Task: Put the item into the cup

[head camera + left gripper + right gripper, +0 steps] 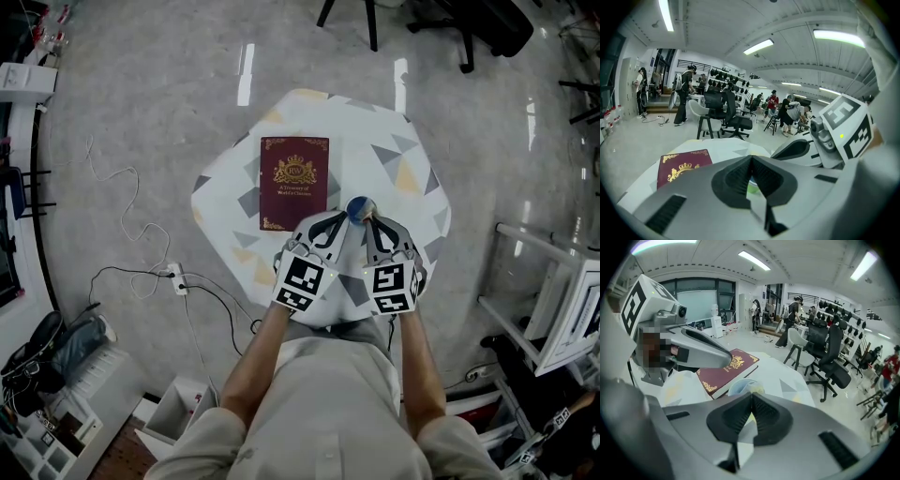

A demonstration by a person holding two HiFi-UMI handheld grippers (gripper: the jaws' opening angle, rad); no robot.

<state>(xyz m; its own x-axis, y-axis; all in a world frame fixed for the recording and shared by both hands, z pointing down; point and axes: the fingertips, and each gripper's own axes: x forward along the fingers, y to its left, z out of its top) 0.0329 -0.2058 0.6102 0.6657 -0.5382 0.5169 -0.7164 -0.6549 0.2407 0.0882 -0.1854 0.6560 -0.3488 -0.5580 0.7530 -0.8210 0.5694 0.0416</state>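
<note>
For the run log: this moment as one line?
left gripper: shut, empty | right gripper: shut, empty | cup: on table, beside book

Looks along the right gripper (751, 414), jaws pressed together, nothing between. Shows a pale blue cup (744, 387) just beside the near corner of a maroon book (733, 371), with the left gripper (724, 357) overlapping that book's left edge.

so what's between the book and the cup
Nothing: only a narrow bare strip of table separates the book and the cup, clearest in the right gripper view.
</note>
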